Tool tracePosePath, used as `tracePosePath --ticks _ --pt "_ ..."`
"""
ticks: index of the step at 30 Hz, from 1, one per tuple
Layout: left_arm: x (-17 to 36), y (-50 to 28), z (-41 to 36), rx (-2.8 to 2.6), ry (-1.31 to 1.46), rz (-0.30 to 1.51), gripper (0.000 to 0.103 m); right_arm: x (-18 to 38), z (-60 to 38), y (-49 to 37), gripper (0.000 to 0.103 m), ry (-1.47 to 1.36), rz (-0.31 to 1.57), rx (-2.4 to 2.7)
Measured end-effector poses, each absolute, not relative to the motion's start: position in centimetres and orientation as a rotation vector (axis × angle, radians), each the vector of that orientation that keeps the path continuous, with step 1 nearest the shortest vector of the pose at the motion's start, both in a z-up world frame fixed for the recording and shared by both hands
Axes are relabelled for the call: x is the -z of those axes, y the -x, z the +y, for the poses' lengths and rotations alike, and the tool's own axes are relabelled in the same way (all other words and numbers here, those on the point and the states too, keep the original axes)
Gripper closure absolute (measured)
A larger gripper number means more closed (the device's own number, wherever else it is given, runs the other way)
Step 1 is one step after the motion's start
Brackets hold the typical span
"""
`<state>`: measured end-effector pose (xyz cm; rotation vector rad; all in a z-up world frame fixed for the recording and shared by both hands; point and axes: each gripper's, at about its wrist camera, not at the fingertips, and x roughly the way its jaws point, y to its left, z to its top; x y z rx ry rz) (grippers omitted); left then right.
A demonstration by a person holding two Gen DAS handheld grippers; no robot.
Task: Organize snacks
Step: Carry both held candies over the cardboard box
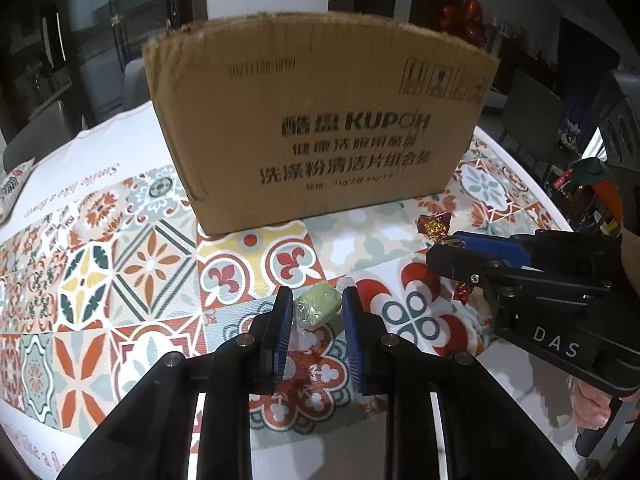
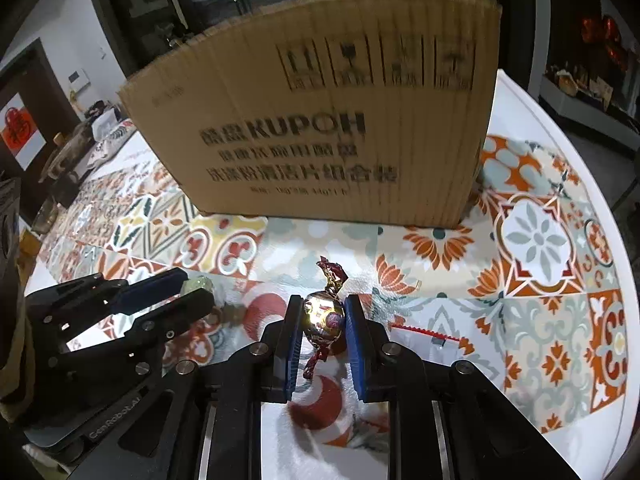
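Note:
My left gripper (image 1: 317,306) is shut on a pale green wrapped candy (image 1: 318,305), held just above the patterned tablecloth (image 1: 140,264). My right gripper (image 2: 323,312) is shut on a round candy in dark red and gold foil (image 2: 324,314), with its twisted ends sticking out above and below. The open-topped cardboard box (image 1: 320,128) printed KUPOH stands upright straight ahead of both grippers; it also shows in the right wrist view (image 2: 320,128). A second red-gold foil candy (image 1: 434,226) lies on the cloth near the box's right corner.
The right gripper's body (image 1: 532,280) fills the right side of the left wrist view; the left gripper's body (image 2: 120,312) fills the left side of the right wrist view. The white table rim (image 2: 600,240) curves round on the right. Chairs and dark furniture stand behind the box.

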<state>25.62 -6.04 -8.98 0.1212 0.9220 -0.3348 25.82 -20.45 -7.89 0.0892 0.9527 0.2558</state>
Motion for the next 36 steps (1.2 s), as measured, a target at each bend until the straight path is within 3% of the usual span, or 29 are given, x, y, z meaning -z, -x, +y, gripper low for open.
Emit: tracePosePath --ticks 19,36 --pt "-0.3 -22.5 -5.4 0.356 -0.084 0.724 0.077 -1.8 -20.5 -22.1 0.081 -0.084 0.72 -0.283" --pt "-7.9 -26.2 -5.7 0.315 -0.116 0.578 0.077 -8.8 -21.0 -24.8 0.081 -0.032 0.608 -0.274"
